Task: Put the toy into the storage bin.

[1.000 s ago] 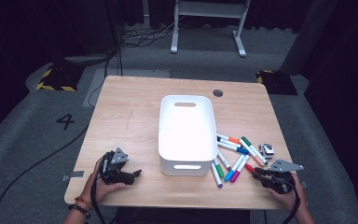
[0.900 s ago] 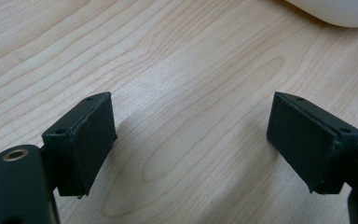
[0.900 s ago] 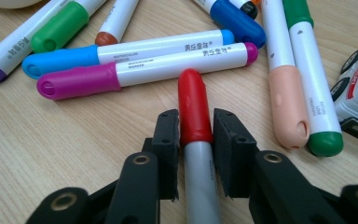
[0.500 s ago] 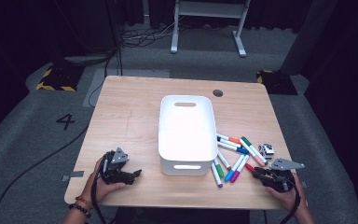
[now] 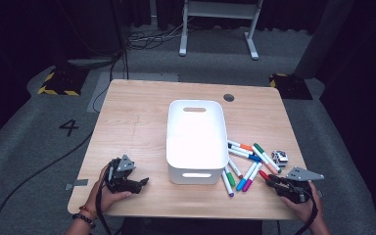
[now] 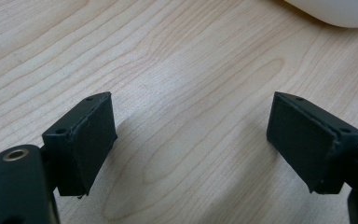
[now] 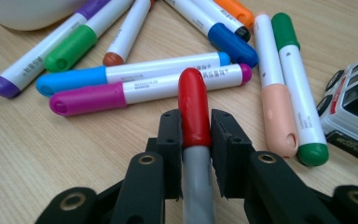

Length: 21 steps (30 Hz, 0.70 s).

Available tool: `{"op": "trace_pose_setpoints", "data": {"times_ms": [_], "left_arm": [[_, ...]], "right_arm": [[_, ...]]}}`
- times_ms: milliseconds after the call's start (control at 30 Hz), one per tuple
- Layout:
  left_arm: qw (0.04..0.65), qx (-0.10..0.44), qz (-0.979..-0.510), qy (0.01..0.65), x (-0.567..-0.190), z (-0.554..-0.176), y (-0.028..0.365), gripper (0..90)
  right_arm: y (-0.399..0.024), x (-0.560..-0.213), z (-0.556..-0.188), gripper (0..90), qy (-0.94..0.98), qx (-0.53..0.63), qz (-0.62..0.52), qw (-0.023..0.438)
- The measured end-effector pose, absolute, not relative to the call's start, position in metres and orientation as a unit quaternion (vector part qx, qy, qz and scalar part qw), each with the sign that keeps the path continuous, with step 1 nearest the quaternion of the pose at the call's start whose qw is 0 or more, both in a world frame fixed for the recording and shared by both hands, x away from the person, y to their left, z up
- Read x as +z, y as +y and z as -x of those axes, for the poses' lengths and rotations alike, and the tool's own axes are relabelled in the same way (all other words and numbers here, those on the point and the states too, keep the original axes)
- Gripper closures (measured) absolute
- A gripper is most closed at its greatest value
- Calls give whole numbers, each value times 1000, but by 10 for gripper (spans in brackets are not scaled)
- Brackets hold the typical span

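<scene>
I see the right gripper [image 7: 196,135] with its two matte black jaws pinching a red-capped marker with a smooth grey barrel [image 7: 194,112], pads pressed flat against the glossy cap on both sides. The marker's long axis runs straight along the jaws, rounded red cap pointing away from the hand toward the heap of loose plastic markers [image 7: 149,86] on the pale wood-grain table [image 7: 37,154]; its barrel runs back between the jaw arms. In the high view I place it at the table's near right edge, just right of the marker heap and the white rounded-corner plastic bin [image 5: 196,142]. A small white toy car [image 7: 354,109] sits just right of the heap. The left gripper [image 6: 191,140] rests low over bare wood near the table's near left corner, jaws spread wide with nothing between the flat rubbery pads.
</scene>
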<state>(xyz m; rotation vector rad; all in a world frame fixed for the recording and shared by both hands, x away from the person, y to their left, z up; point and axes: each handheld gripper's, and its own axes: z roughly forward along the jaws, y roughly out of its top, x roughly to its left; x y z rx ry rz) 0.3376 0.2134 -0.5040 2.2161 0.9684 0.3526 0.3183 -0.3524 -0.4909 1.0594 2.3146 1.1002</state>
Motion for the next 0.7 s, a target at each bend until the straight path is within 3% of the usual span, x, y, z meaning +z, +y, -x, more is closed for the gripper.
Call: {"op": "trace_pose_setpoints", "data": {"times_ms": [700], "left_arm": [[342, 133, -852, 372, -504, -337, 213, 158]], "right_arm": [[-361, -482, -316, 748, 815, 392, -377, 198]]}}
